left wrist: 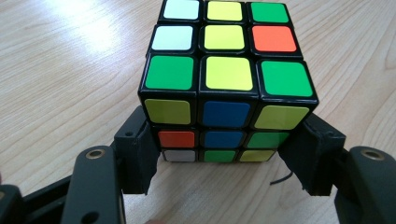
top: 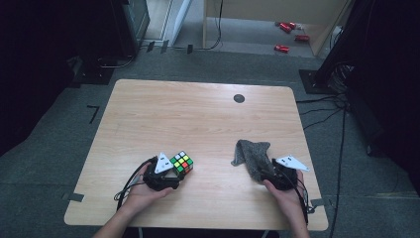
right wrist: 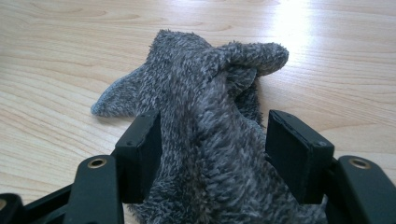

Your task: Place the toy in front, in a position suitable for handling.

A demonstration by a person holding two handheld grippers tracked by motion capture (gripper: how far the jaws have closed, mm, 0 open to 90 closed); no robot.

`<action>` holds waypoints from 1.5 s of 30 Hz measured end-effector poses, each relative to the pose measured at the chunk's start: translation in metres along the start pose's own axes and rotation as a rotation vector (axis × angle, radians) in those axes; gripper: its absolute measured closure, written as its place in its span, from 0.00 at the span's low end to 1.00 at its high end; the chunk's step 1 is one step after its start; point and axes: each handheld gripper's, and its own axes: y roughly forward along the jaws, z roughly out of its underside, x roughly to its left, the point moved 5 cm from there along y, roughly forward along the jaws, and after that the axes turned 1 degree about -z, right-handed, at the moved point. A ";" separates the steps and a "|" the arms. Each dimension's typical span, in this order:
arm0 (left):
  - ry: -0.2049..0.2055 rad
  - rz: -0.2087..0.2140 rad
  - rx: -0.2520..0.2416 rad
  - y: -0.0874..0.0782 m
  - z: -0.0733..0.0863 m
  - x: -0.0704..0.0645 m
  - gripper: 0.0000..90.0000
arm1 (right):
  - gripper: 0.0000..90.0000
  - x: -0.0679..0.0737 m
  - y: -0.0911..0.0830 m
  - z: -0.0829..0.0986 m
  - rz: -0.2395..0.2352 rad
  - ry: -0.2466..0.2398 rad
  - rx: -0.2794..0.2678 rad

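Note:
A scrambled Rubik's cube (top: 182, 162) sits near the table's front left. In the left gripper view the cube (left wrist: 224, 74) shows green, yellow, white and orange stickers on top. My left gripper (left wrist: 219, 149) is shut on its lower sides, one jaw pressed against each flank; in the high view the left gripper (top: 174, 172) is just behind the cube. A fuzzy grey cloth (top: 252, 156) lies bunched at the front right. My right gripper (right wrist: 212, 144) is open, its jaws straddling the cloth (right wrist: 210, 93) and spread wide around the pile. In the high view the right gripper (top: 271, 173) is at the cloth's near end.
The light wooden table (top: 198, 114) has a small dark round disc (top: 239, 98) near its far edge. Grey carpet surrounds the table, with red items (top: 288, 34) on the floor far behind. Cables trail off the front edge from both grippers.

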 end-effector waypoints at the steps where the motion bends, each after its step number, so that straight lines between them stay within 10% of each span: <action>1: 0.001 0.001 -0.002 0.000 0.001 0.000 0.39 | 0.41 0.000 0.000 0.000 0.001 -0.001 0.000; 8: -0.011 0.018 0.000 0.000 0.002 0.000 0.38 | 0.38 0.001 0.001 0.000 0.016 -0.033 -0.024; 17: -0.040 0.004 0.021 0.005 0.000 0.001 0.12 | 0.35 -0.005 -0.002 -0.004 0.016 0.000 -0.061; 34: 0.009 -0.045 0.013 0.009 -0.006 -0.001 0.39 | 0.34 0.006 -0.001 -0.016 0.011 -0.038 -0.093; 45: 0.053 -0.017 -0.070 -0.004 -0.050 -0.017 0.39 | 0.36 0.013 0.007 -0.019 0.017 -0.048 -0.071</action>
